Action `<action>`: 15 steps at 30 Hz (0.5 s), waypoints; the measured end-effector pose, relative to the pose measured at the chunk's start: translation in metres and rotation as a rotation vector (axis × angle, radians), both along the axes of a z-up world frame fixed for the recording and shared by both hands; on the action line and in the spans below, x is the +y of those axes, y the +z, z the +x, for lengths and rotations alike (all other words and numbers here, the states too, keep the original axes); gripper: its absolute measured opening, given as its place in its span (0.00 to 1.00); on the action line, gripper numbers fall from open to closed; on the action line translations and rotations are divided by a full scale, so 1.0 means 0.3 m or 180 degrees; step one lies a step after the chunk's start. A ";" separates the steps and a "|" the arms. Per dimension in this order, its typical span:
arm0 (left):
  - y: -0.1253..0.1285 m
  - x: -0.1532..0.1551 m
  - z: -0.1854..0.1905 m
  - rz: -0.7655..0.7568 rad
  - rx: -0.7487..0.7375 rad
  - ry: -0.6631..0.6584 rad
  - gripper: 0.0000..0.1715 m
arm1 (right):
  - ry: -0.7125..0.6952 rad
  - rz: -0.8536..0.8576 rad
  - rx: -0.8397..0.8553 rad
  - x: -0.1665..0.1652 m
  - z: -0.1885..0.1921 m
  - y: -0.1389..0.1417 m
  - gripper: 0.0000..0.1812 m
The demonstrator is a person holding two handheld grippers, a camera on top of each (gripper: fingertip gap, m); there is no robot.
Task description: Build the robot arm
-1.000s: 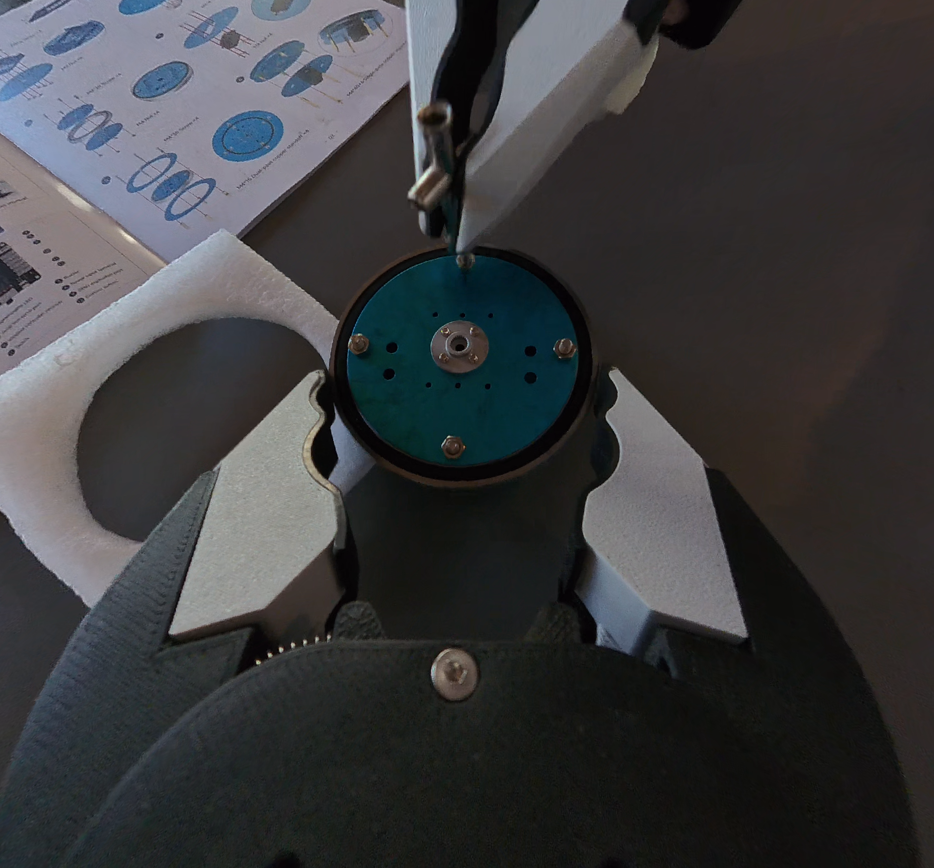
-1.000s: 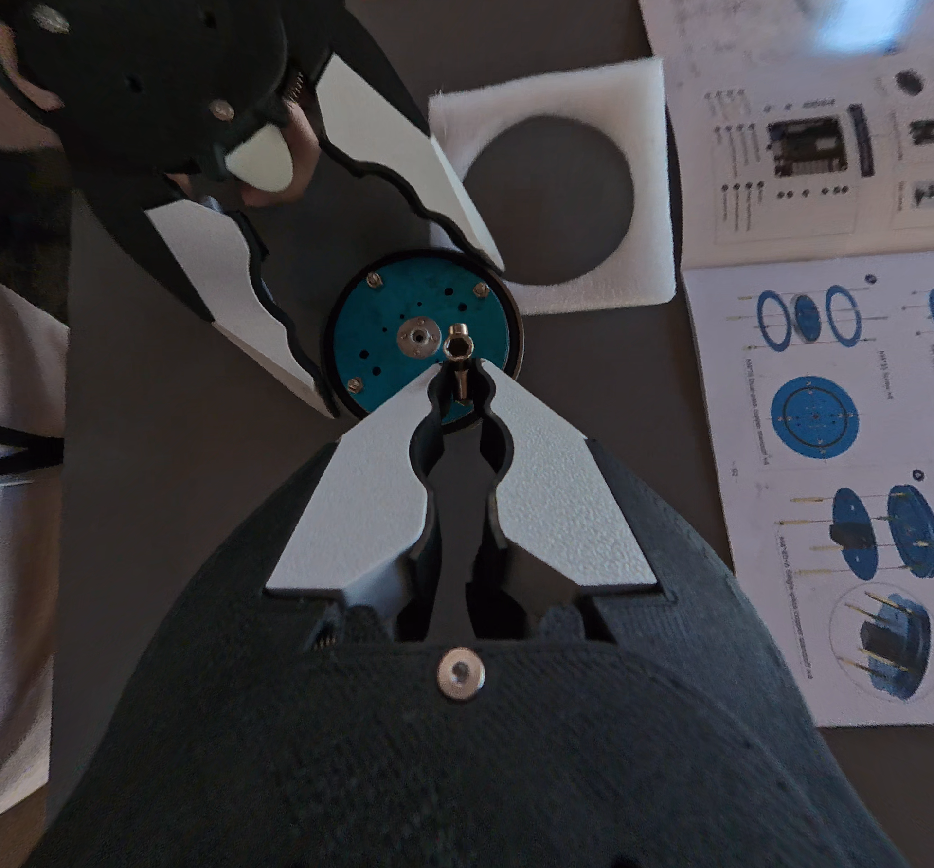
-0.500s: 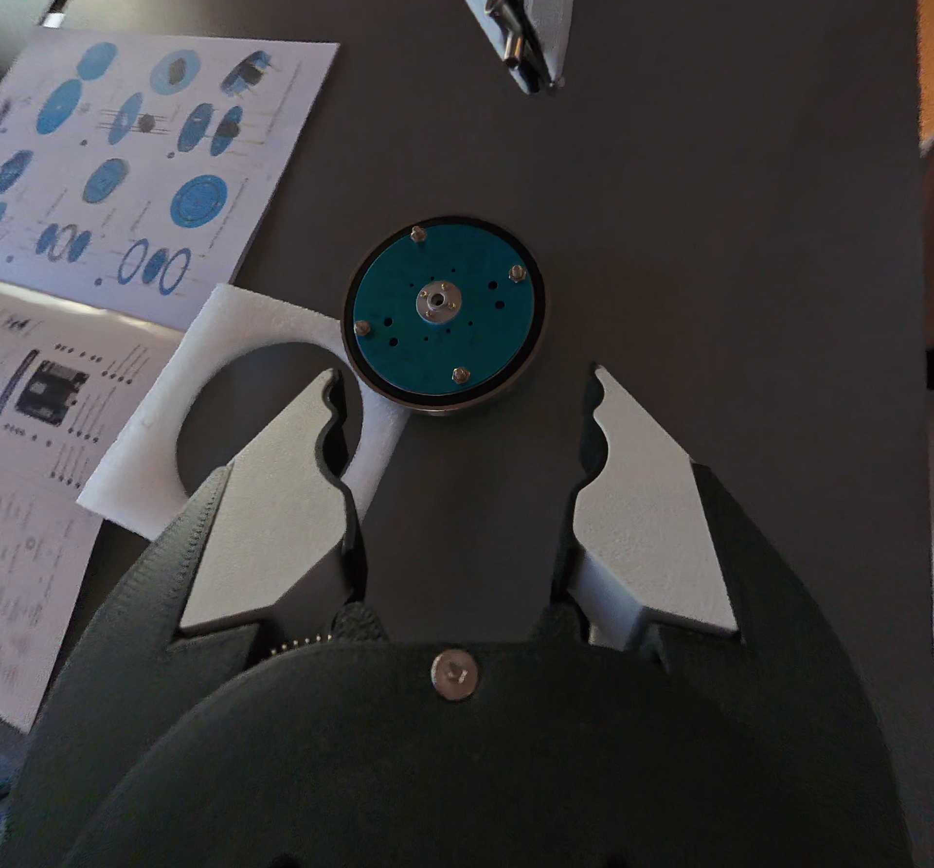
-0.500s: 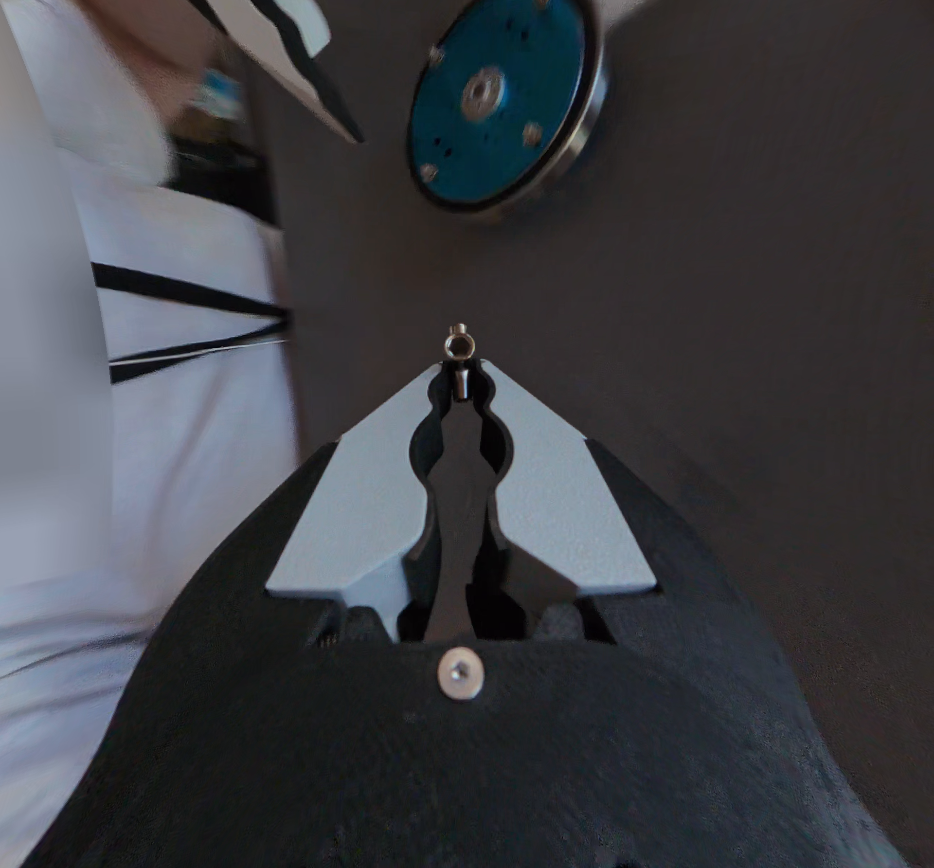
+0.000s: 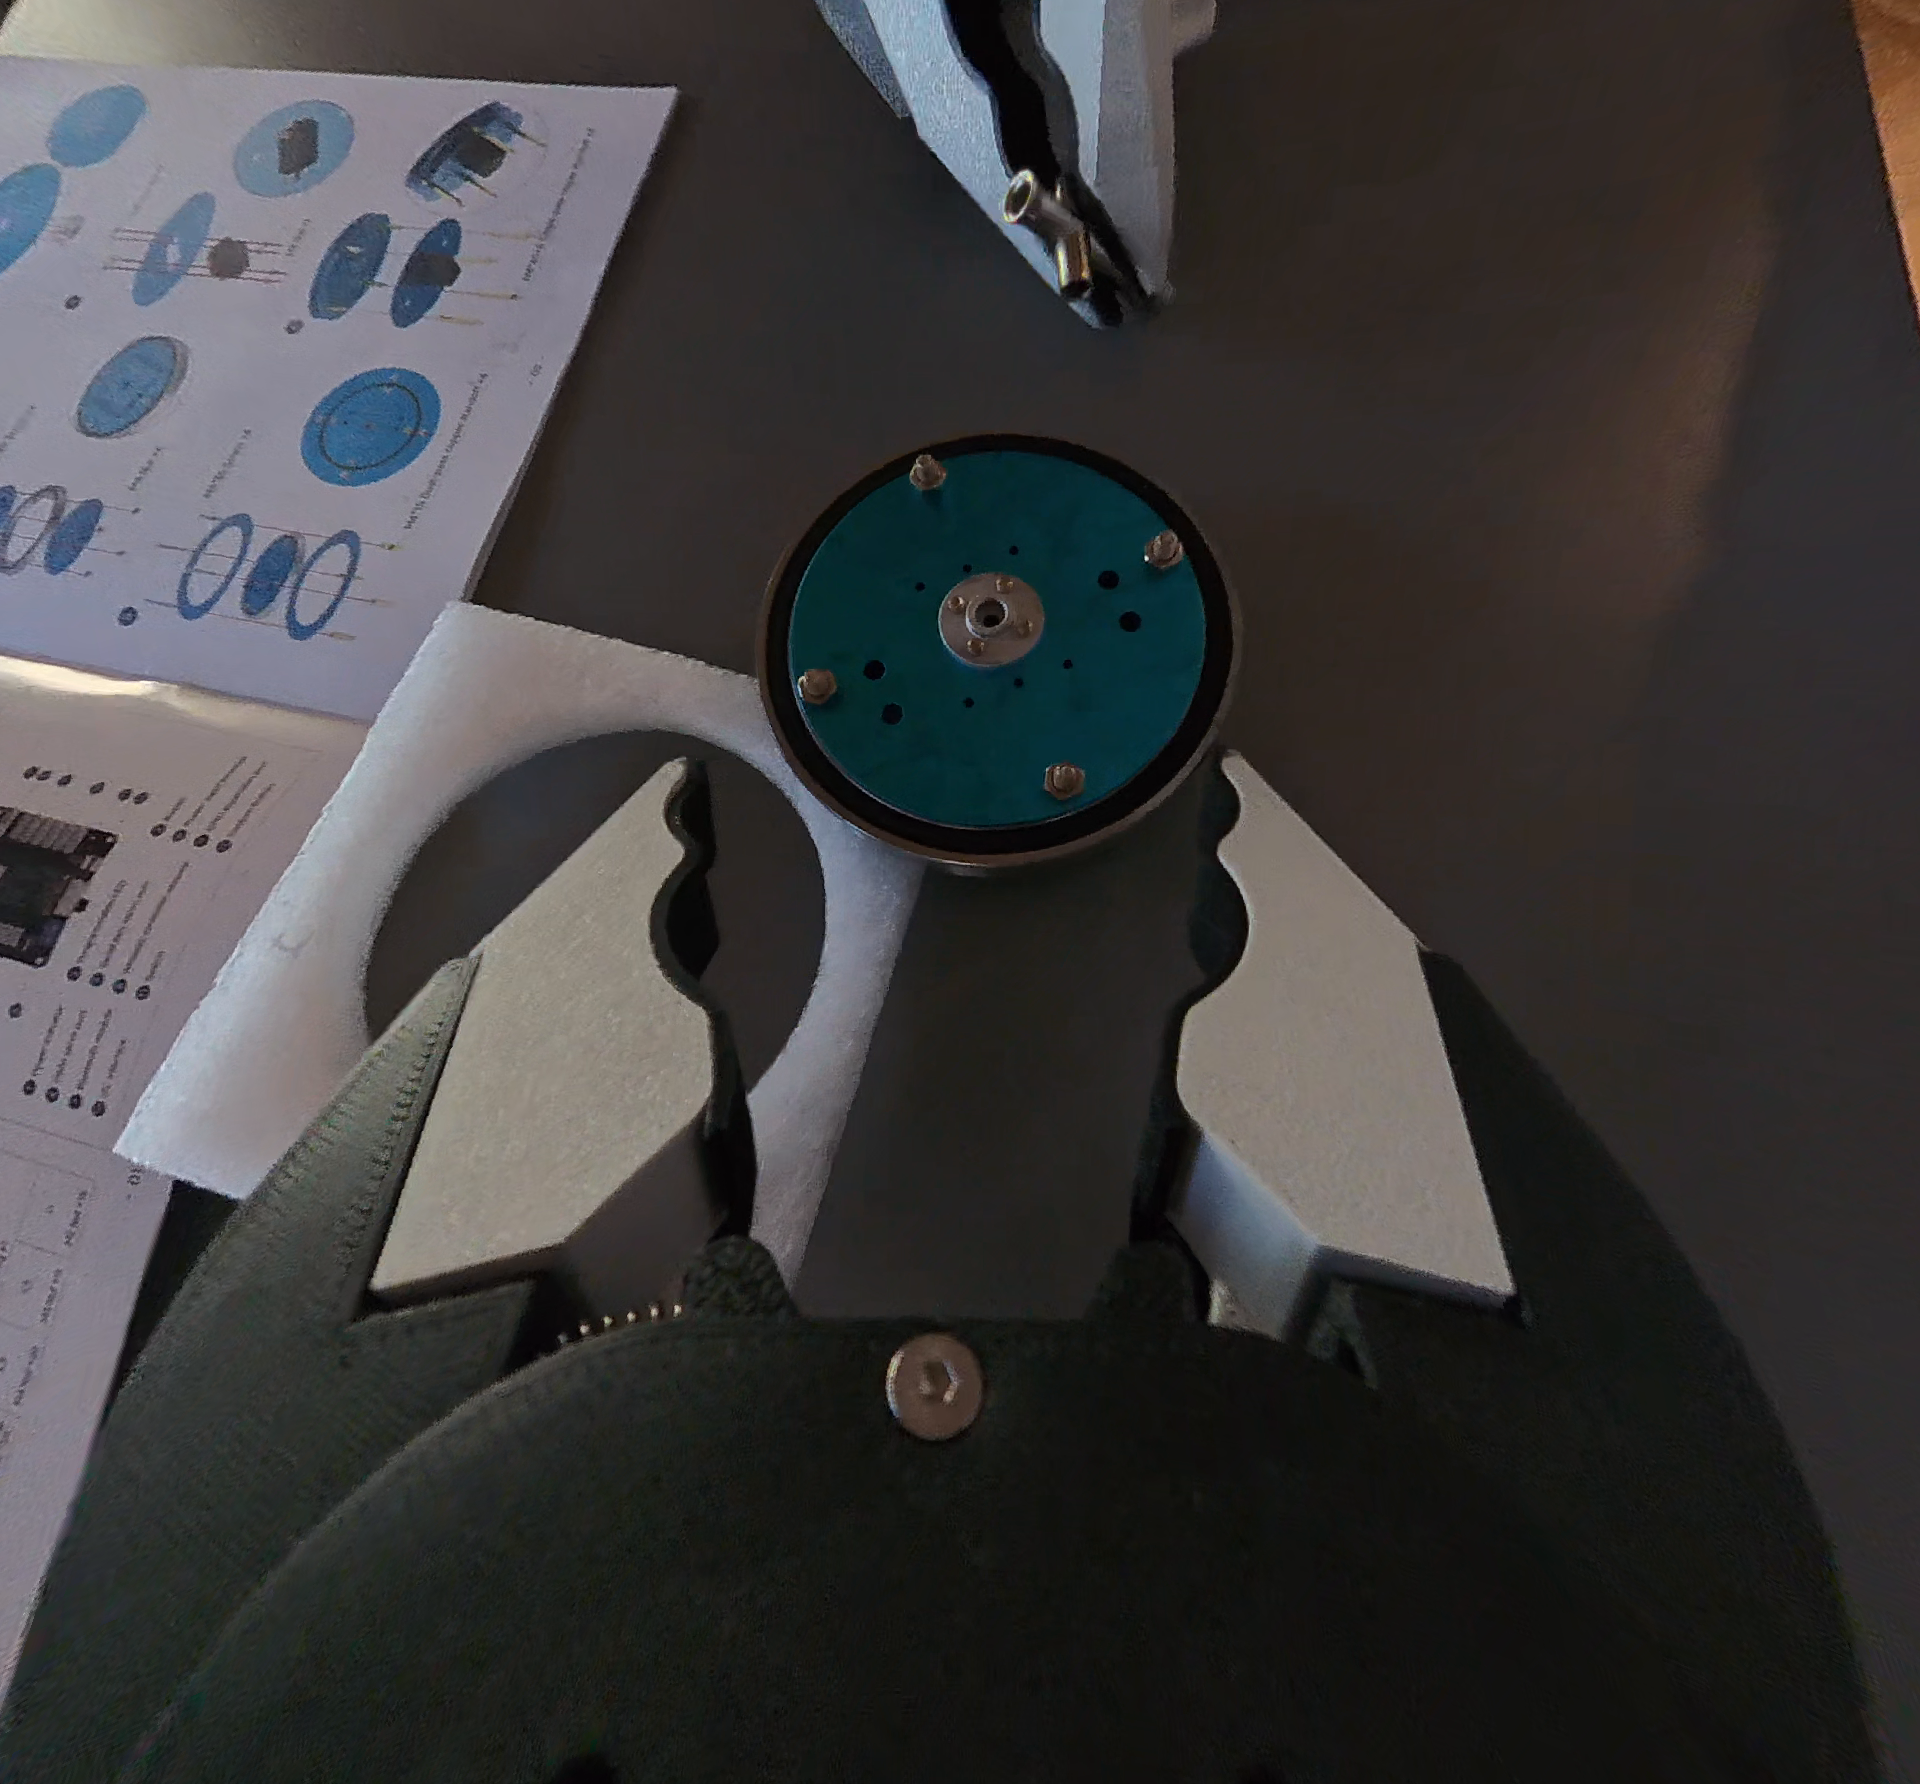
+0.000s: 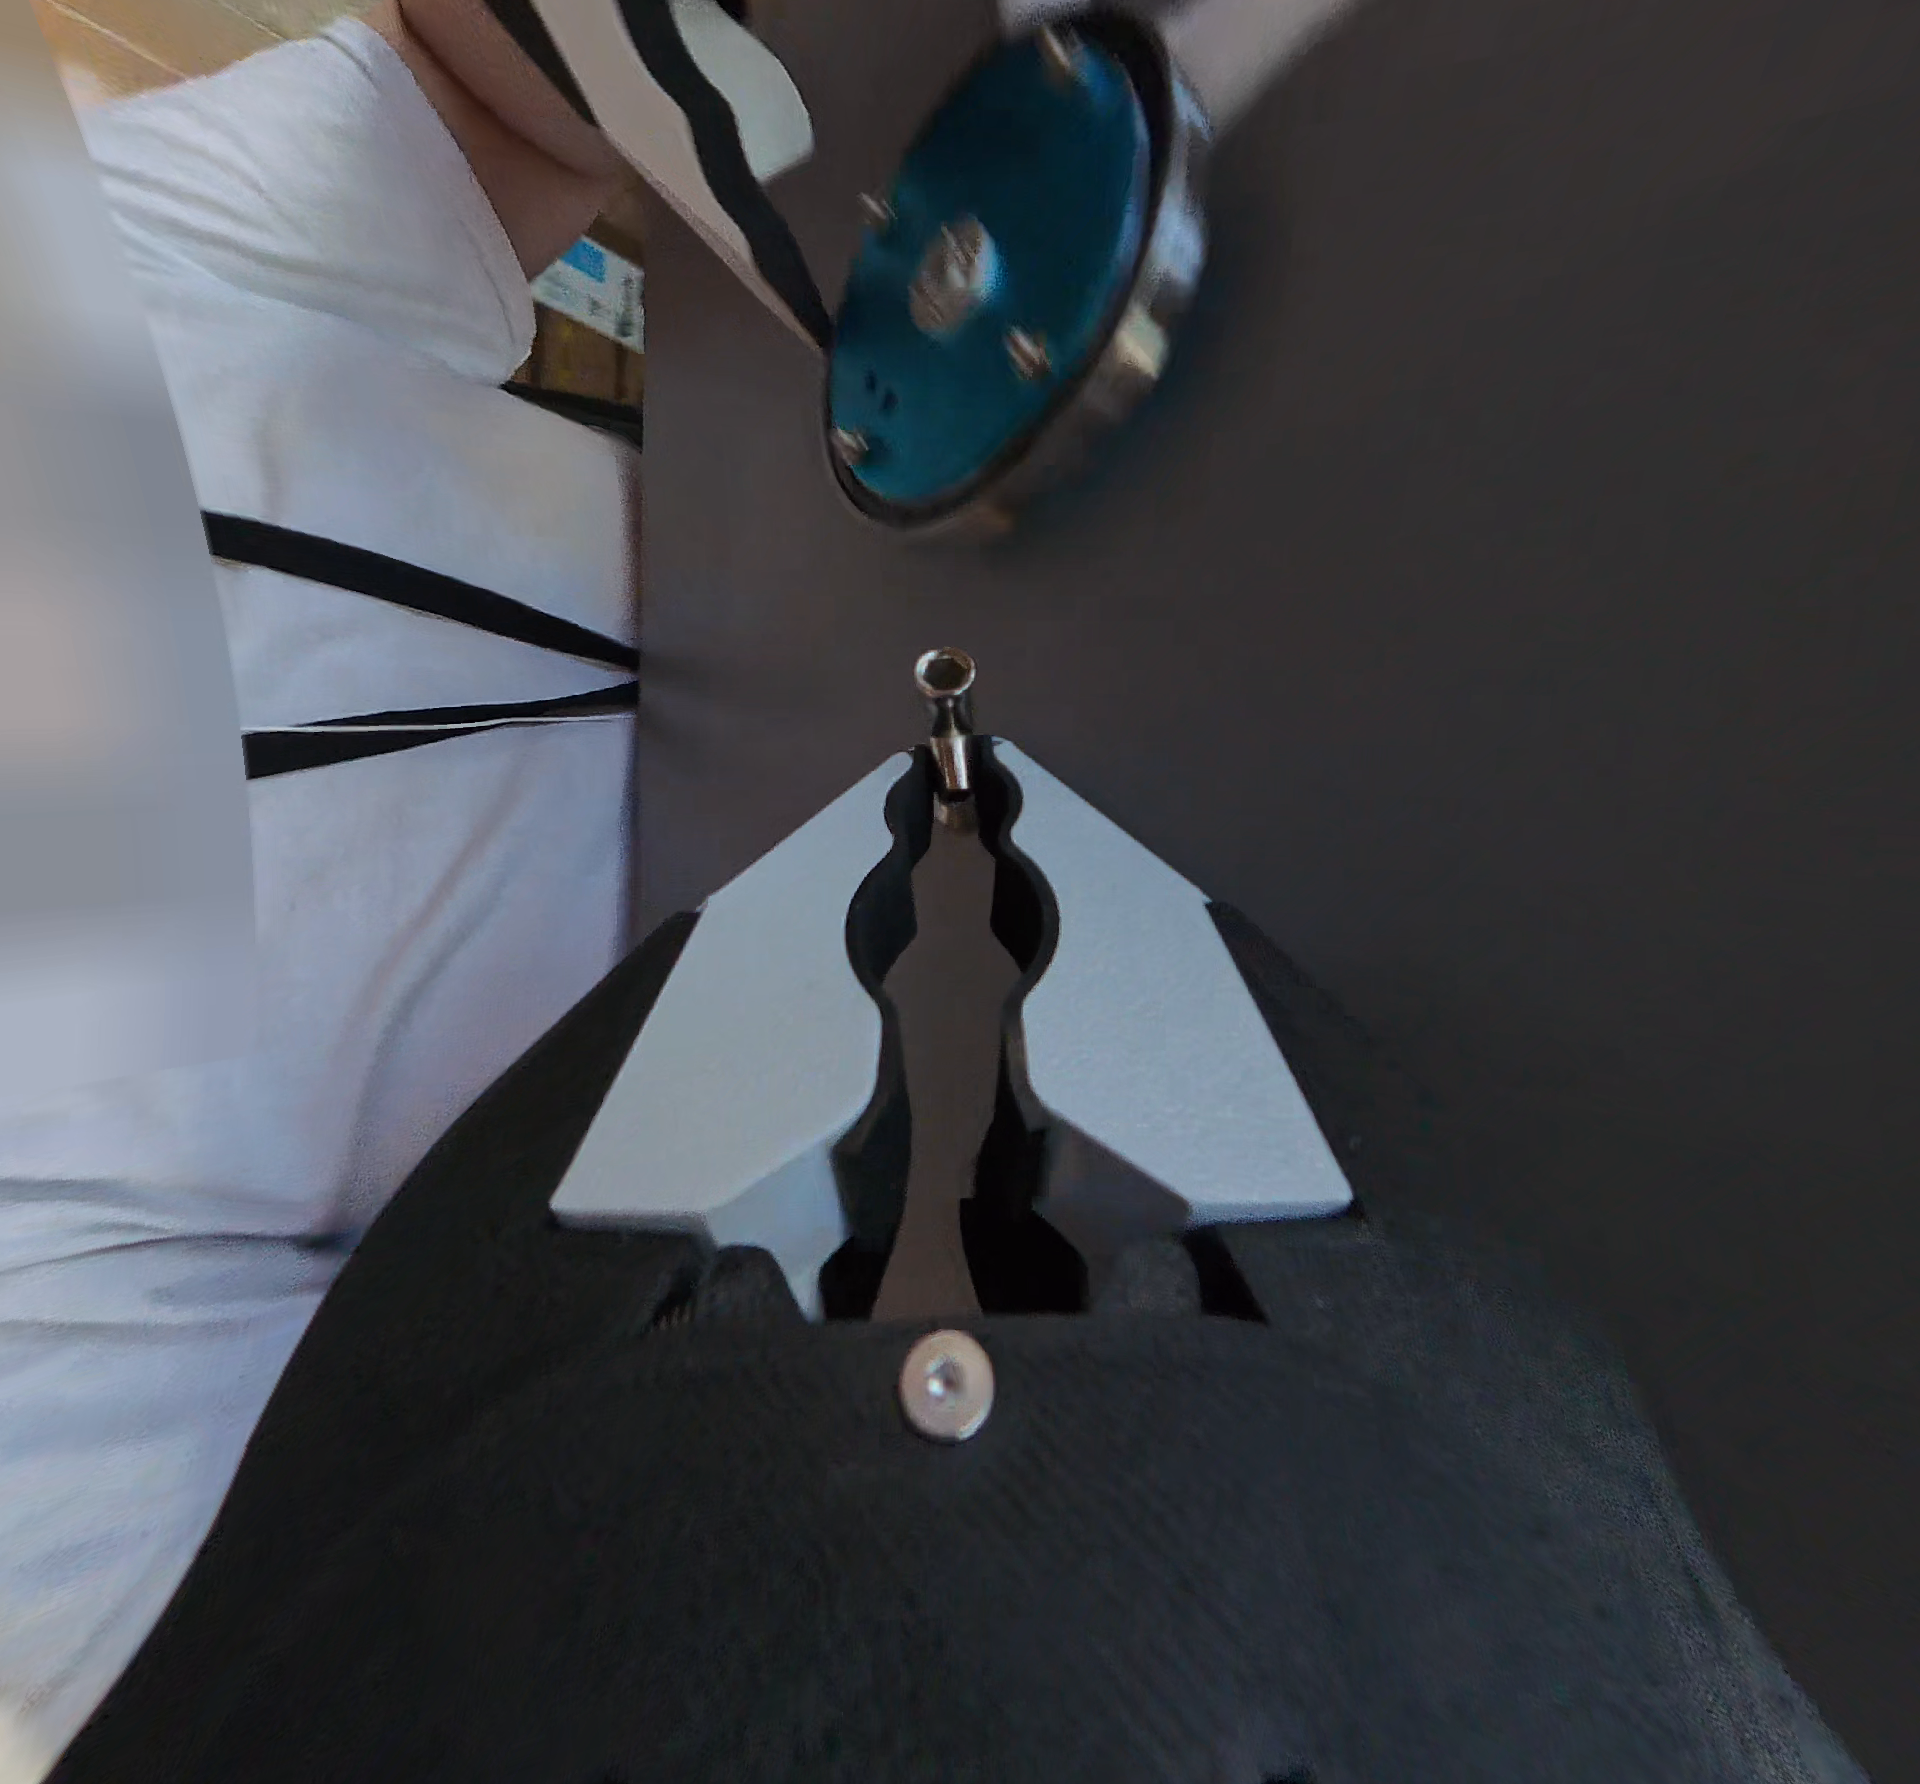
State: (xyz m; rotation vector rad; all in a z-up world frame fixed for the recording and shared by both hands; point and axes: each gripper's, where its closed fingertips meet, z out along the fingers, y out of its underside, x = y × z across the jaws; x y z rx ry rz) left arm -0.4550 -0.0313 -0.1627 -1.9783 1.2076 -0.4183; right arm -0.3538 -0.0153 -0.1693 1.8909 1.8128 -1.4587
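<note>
In the left wrist view the left gripper [image 5: 956,799] gapes wide just short of the teal disc assembly [image 5: 997,638], leaving it unbraced; in the right wrist view the right gripper [image 6: 951,763] pinches a small metal socket tool [image 6: 948,726] by its tip, which could slip.

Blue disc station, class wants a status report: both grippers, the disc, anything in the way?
Left gripper open, just short of blue disc. Right gripper shut on small metal socket key, clear of disc. Disc overlaps white foam ring.

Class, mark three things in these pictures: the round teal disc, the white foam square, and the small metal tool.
teal disc [image 5: 997,654]: left wrist view, on its flat teal face.
white foam square [image 5: 582,695]: left wrist view, on its upper border.
small metal tool [image 6: 948,737]: right wrist view, on its shaft.
</note>
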 end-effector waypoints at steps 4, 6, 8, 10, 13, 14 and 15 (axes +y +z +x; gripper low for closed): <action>0.059 -0.002 0.050 0.0133 -0.0061 -0.0079 0.47 | 0.0003 0.0866 0.0845 0.026 -0.090 0.138 0.04; 0.102 -0.007 0.092 0.0072 -0.0235 -0.0230 0.32 | 0.0049 0.1199 0.1008 0.040 -0.135 0.166 0.04; 0.133 0.034 0.104 0.0092 -0.0365 -0.0141 0.22 | 0.0082 0.1480 0.1156 0.050 -0.183 0.162 0.04; 0.143 0.075 0.099 0.0065 -0.0428 -0.0032 0.18 | 0.0220 0.1531 0.1194 0.035 -0.209 0.144 0.04; 0.144 0.096 0.104 0.0025 -0.0554 -0.0028 0.09 | 0.0256 0.1508 0.1220 0.029 -0.240 0.130 0.04; 0.145 0.096 0.105 0.0043 -0.0582 -0.0048 0.05 | 0.0272 0.1522 0.1208 0.031 -0.243 0.121 0.04; 0.147 0.100 0.104 0.0072 -0.0607 -0.0039 0.04 | 0.0277 0.1525 0.1213 0.033 -0.245 0.114 0.04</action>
